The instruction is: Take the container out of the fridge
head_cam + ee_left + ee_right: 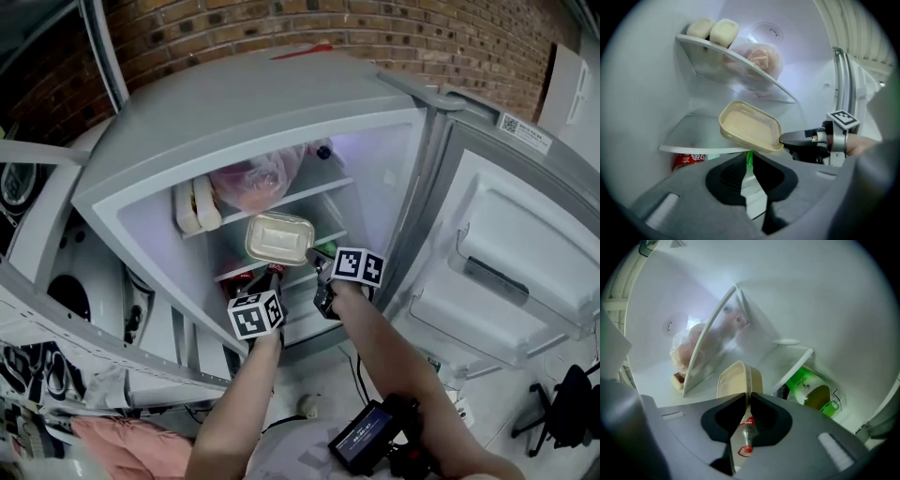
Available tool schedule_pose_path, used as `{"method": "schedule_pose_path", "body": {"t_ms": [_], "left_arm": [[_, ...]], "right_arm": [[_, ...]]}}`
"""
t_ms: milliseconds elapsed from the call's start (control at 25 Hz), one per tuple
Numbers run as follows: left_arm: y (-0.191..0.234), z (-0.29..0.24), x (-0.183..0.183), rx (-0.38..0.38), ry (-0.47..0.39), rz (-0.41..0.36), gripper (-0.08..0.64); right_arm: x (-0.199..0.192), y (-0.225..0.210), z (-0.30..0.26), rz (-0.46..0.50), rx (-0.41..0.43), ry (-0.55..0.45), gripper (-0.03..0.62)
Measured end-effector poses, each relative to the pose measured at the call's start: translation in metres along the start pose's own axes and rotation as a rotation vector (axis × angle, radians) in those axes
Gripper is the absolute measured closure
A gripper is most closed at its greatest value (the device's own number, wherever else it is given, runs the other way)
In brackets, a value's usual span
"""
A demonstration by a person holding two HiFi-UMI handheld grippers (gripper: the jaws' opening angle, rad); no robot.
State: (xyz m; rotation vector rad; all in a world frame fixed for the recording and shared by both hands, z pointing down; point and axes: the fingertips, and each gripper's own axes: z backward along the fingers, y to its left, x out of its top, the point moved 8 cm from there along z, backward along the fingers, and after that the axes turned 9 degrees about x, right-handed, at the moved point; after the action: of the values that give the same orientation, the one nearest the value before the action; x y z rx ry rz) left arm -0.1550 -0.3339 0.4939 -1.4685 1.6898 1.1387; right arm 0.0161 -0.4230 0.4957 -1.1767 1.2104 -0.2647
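A beige lidded container (279,237) hangs tilted in front of the fridge's middle shelf (693,138). My right gripper (312,255) is shut on its right rim. In the right gripper view the rim (746,380) stands edge-on between the closed jaws (746,397). In the left gripper view the right gripper's dark fingertips (787,138) pinch the container (749,126) at its corner. My left gripper (273,270) comes up from below. Its jaws (749,153) are drawn together at the container's near lower rim, with only a thin gap showing.
A pink bag (255,178) and pale packs (197,206) fill the upper shelf. Under the middle shelf are a red can (686,161), a green bottle (811,390) and a red-labelled bottle (745,439). The open fridge door (506,253) stands at my right.
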Motion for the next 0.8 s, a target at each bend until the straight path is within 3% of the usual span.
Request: {"method": "schedule_pose_path", "body": {"t_ms": [240,800], "left_arm": [[0.001,0.033,-0.021,0.026,-0.013,-0.006,0.555],[-0.013,0.112,-0.096,-0.012,-0.021,-0.003,0.555]], "right_arm": [[-0.022,0.009,0.023,0.002,0.015,0.012,0.549],[-0.094,0.026,0.096,0.001,0.059,0.062,0.549]]}}
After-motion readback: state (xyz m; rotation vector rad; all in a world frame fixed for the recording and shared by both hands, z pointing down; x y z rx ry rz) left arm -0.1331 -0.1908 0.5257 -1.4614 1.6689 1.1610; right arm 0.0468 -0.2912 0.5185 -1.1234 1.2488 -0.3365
